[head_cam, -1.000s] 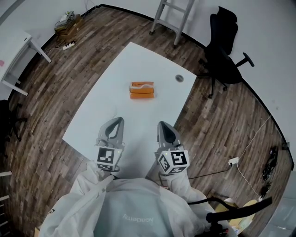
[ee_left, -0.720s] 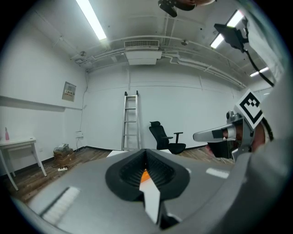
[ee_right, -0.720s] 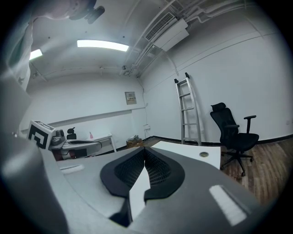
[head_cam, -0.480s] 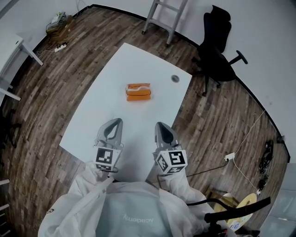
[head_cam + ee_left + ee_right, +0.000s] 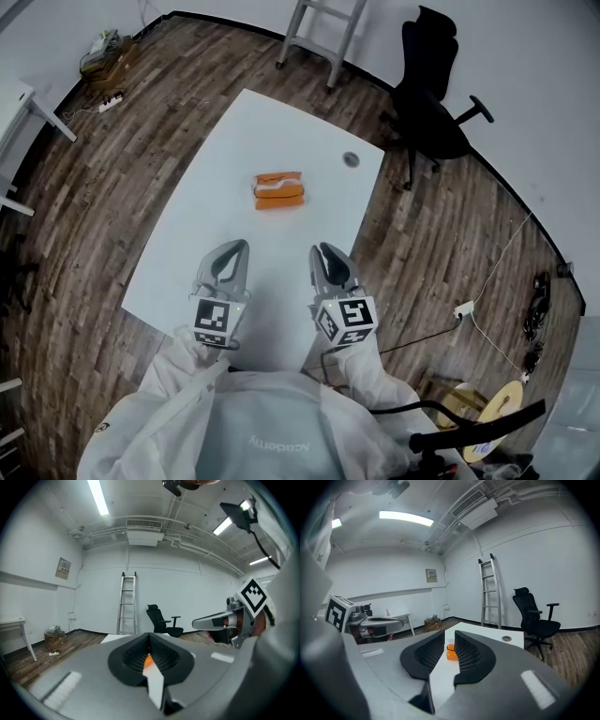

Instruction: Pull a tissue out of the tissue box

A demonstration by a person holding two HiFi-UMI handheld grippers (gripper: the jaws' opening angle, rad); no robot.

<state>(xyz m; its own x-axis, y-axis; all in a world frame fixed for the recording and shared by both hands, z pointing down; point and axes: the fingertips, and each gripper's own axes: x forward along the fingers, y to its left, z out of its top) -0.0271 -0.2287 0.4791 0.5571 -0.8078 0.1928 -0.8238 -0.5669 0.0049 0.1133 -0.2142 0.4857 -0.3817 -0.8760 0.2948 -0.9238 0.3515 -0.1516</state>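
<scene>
An orange tissue box lies in the middle of the white table, with white tissue showing in its top slot. Both grippers hover over the table's near edge, well short of the box. My left gripper has its jaw tips touching and holds nothing; in the left gripper view the box peeks through the hollow between its pads. My right gripper has just been opening: a narrow gap stands between its jaws with nothing in it. Through that gap the right gripper view shows the box far ahead.
A round cable hole sits near the table's far right corner. Beyond the table stand a black office chair and a metal ladder. A white desk is at the left, and cables lie on the wooden floor at the right.
The right gripper's jaws have parted slightly from shut. Both grippers stay over the near table edge, and the head view has shifted a little.
</scene>
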